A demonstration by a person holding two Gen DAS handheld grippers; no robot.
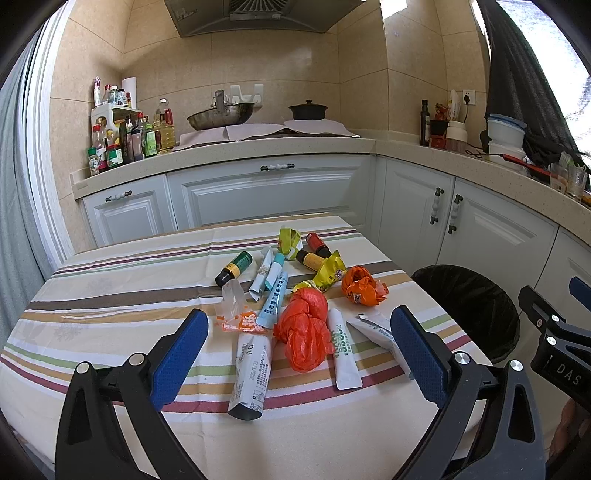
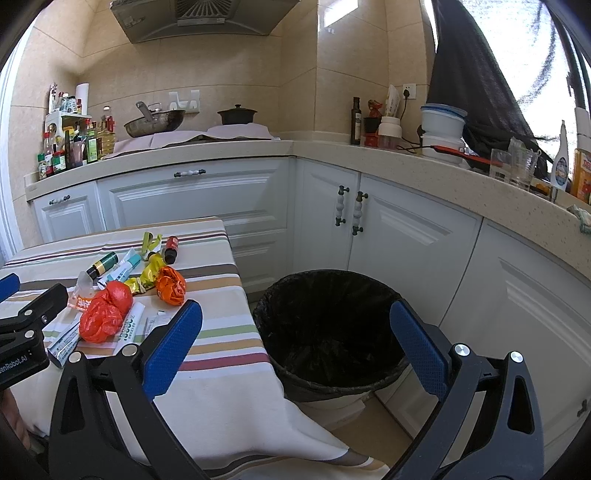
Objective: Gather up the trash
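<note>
The right claw is cut off by the left view's edge. Print on the tubes is too small to read. The bin's bottom stays dark.

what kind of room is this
Most likely a home kitchen. A range hood hangs over a wok and a dark lidded pot on the stove, with oil and sauce bottles crowding the counter above white cabinets.
</note>
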